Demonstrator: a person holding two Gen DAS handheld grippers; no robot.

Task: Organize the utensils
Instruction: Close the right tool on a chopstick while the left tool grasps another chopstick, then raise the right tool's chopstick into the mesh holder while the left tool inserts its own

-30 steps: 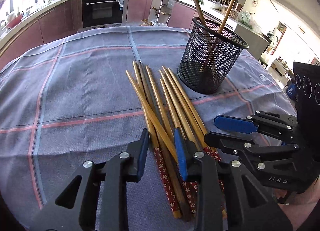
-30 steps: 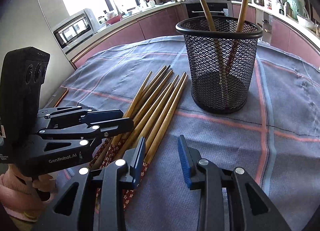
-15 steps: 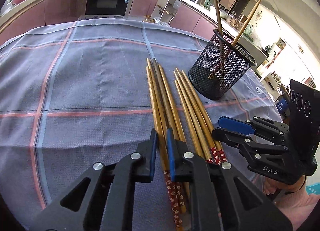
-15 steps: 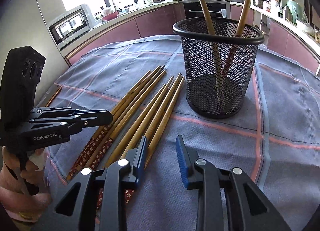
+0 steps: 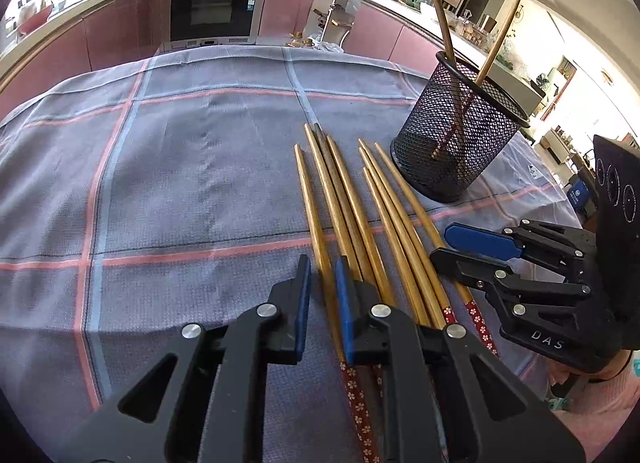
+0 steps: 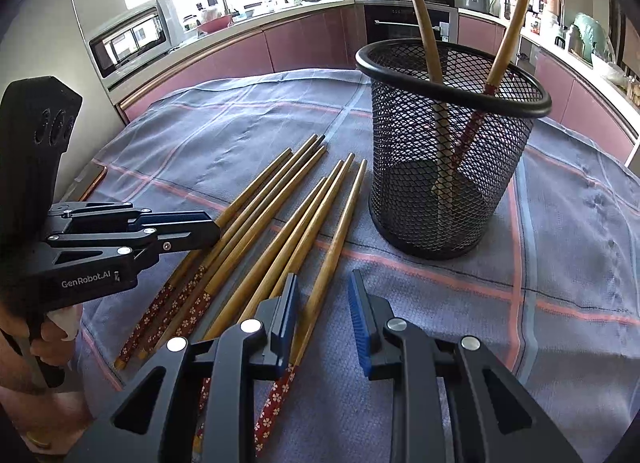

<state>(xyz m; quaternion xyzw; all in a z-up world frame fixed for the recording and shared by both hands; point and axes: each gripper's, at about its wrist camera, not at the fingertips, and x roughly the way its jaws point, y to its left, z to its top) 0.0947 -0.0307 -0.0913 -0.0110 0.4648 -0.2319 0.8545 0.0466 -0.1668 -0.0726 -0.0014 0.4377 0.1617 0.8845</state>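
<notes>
Several bamboo chopsticks (image 5: 360, 215) with red flowered ends lie side by side on the checked cloth. The leftmost chopstick (image 5: 310, 199) runs between the jaws of my left gripper (image 5: 322, 259). Those jaws are opening, and a narrow gap shows beside the left pad. From the right wrist view, the left gripper (image 6: 214, 229) hovers low over the bundle's left side. My right gripper (image 6: 324, 275) is open around the rightmost chopstick (image 6: 344, 219) without pressing it. The black mesh holder (image 6: 440, 183) behind holds two chopsticks (image 6: 424, 23).
The grey-blue cloth (image 5: 180, 183) with pink lines covers the table and drops off at its far edge. Kitchen cabinets, an oven (image 5: 216, 7) and a microwave (image 6: 132, 37) stand beyond. A person's hand (image 6: 48, 339) grips the left tool.
My left gripper has shifted left across the bundle, from straddling several chopsticks to only the leftmost one, and its jaws have narrowed greatly. The right gripper's jaws have drawn in slightly.
</notes>
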